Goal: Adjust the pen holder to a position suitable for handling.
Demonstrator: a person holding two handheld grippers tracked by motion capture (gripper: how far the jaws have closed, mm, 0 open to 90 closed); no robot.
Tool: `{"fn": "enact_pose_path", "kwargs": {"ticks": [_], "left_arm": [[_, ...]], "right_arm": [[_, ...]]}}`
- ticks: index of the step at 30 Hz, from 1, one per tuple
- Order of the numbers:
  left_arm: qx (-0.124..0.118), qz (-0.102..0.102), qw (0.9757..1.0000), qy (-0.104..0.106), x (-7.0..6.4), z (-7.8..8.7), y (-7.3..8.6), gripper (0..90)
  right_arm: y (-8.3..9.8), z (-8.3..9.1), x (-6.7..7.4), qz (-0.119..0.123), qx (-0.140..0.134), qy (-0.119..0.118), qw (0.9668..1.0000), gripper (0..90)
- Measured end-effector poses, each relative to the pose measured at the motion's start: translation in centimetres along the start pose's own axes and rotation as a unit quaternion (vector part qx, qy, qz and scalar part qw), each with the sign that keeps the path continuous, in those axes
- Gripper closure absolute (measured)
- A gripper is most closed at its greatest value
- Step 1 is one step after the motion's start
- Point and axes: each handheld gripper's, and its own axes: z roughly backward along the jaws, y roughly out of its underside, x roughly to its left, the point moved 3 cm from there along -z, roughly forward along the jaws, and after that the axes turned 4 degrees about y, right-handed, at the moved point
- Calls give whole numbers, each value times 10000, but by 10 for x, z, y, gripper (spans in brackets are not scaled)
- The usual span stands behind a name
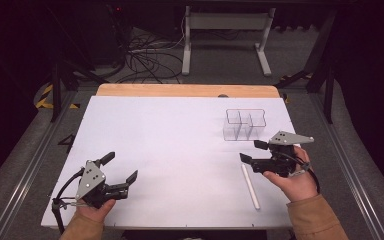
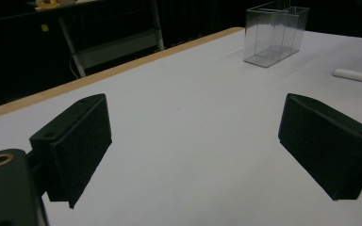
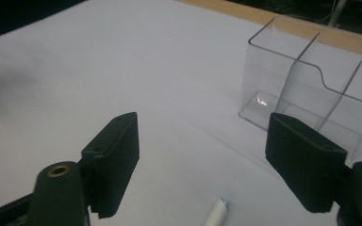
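- Across the middle of the room stands one table (image 1: 145, 130), a flat matte white sheet over a pale wooden top whose edge shows along the far side.
- Behind it, in the high view, a white desk frame (image 1: 226, 35) stands on grey carpet beside a tangle of black cables (image 1: 147, 57).
- On the table's far right sits one clear plastic organiser (image 1: 244, 124), hard and glossy, boxy, with thin walls; the right gripper view shows its dividers splitting it into compartments, one wall stepped in a curve (image 3: 311, 89).
- Two grippers, black with blocky matte jaws, each capped with a grey three-cornered plate. The left gripper (image 1: 121, 167), held near the front left corner, has its jaws spread wide with nothing between them (image 2: 193, 141).
- The right gripper (image 1: 253, 151) is just in front of the organiser, jaws well apart and empty (image 3: 202, 160).
- One slim white pen (image 1: 250, 186) lies flat on the table, just left of the person's right hand (image 1: 295, 182); its tip shows between the right jaws (image 3: 216, 214).
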Motion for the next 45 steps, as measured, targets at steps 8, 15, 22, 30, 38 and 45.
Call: {"fn": "enact_pose_path", "kwargs": {"ticks": [8, 15, 22, 30, 38, 45], "left_arm": [[0, 13, 10000, 1, 0, 0, 0, 112], [-12, 12, 10000, -6, 0, 0, 0, 113], [-11, -11, 10000, -14, 0, -1, 0, 115], [-6, -27, 10000, 6, 0, -3, -1, 117], [7, -33, 10000, 24, 0, -5, -1, 117], [11, -36, 10000, 26, 0, -5, -1, 117]], "right_arm": [[-3, -1, 9, -424, 496, 38, 9979, 266], [-2, -1, 11, -420, 566, 50, 9975, 266], [-1, -2, 13, -668, 682, 52, 9954, 243], [2, -5, 16, -1226, 1187, 183, 9852, 331], [7, -10, 13, -1570, 1744, 483, 9709, 383], [11, -17, 13, -1696, 2065, 634, 9616, 407]]}}
